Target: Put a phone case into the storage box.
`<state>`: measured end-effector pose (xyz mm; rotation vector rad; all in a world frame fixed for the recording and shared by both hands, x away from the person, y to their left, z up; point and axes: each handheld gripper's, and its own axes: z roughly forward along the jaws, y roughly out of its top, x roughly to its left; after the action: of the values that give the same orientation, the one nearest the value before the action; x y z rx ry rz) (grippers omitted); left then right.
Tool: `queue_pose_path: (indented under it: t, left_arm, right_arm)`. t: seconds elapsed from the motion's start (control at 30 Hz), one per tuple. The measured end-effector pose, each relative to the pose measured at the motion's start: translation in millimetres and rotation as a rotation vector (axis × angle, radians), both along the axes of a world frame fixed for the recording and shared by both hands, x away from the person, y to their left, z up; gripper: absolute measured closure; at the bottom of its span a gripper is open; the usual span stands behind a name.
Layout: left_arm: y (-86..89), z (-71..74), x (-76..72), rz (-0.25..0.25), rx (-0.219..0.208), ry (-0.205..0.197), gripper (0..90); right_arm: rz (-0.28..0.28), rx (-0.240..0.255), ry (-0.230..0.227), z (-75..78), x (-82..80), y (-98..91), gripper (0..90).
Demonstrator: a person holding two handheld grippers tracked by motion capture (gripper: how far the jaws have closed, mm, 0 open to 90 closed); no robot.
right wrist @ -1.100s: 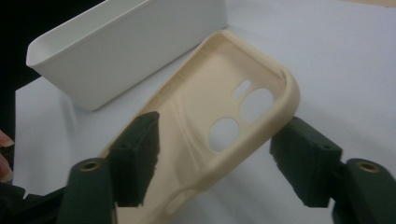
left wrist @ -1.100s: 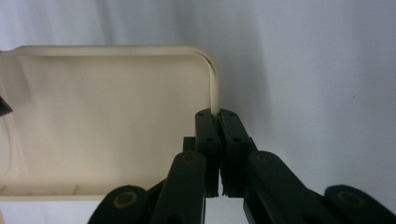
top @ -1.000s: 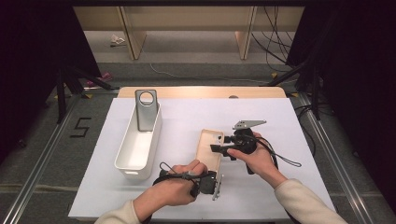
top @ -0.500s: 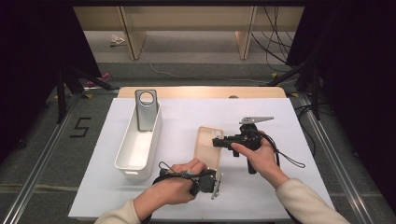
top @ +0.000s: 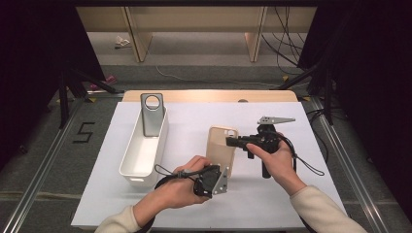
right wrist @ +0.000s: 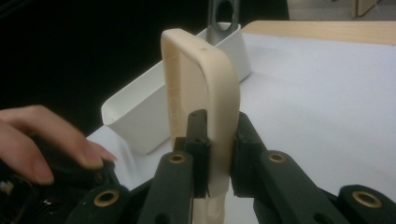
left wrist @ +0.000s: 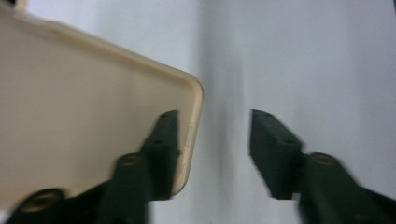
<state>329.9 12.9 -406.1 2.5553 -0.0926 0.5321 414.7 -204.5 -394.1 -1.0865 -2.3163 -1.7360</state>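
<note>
Our right tongs [right wrist: 217,140] pinch the cream phone case [top: 222,148] by its rim, mid-bench; the left tongs [left wrist: 212,154], just opening, have let go. We should lift it steadily toward the white bin [top: 133,165] along the left edge.

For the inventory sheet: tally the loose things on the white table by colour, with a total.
Beige: 1, the phone case, clamped by the right gripper; the left gripper has just been opening off it.
Grey: 1, the grey phone case, standing in the bin.
White: 1, the bin.
Total: 3
</note>
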Motion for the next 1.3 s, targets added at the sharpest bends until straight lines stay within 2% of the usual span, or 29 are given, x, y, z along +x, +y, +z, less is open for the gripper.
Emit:
queue_pose_path:
  t: [0.13,0.2,0.27,0.33,0.4,0.5,0.6,0.7,0.83,1.03,1.17,1.3]
  left_arm:
    - [11.4,11.1,10.0,0.119,-0.122,0.010,26.3]
    - [17.4,13.4,14.8,0.184,-0.204,0.026,20.6]
    - [23.8,15.3,20.5,0.244,-0.275,0.041,19.1]
    - [29.9,16.1,26.6,0.303,-0.320,0.058,19.5]
    - [36.4,17.0,31.4,0.347,-0.361,0.081,22.3]
    - [43.6,19.7,36.9,0.411,-0.454,0.121,28.0]
    - [48.6,23.5,39.4,0.455,-0.517,0.128,30.9]
    - [52.4,26.3,40.9,0.480,-0.564,0.149,33.4]
    - [56.4,29.6,42.0,0.533,-0.618,0.141,34.4]
    - [59.9,30.7,42.8,0.578,-0.692,0.163,34.7]
    - [60.4,33.0,41.5,0.567,-0.727,0.173,38.3]
    - [60.6,34.6,40.1,0.566,-0.756,0.176,48.9]
  right_arm:
    - [-0.023,0.008,-0.009,0.8,2.0,-8.2,80.7]
    - [-0.032,0.007,-0.013,0.6,2.7,-10.8,80.7]
    - [-0.038,0.002,-0.021,0.5,2.8,-12.2,80.6]
    - [-0.043,-0.007,-0.029,0.6,2.7,-12.7,80.6]
    - [-0.041,-0.016,-0.039,0.7,2.2,-12.3,80.6]
    - [-0.027,-0.032,-0.057,0.7,0.6,-10.1,80.6]
    - [-0.010,-0.040,-0.070,0.8,-1.5,-6.3,80.6]
    - [0.003,-0.042,-0.076,1.1,-3.8,-2.8,80.6]
    - [0.019,-0.040,-0.082,1.7,-6.1,1.0,80.5]
    - [0.034,-0.039,-0.088,1.9,-9.7,6.9,80.5]
    - [0.043,-0.041,-0.091,1.7,-11.9,10.4,80.5]
    - [0.044,-0.038,-0.097,1.6,-13.3,12.5,80.5]
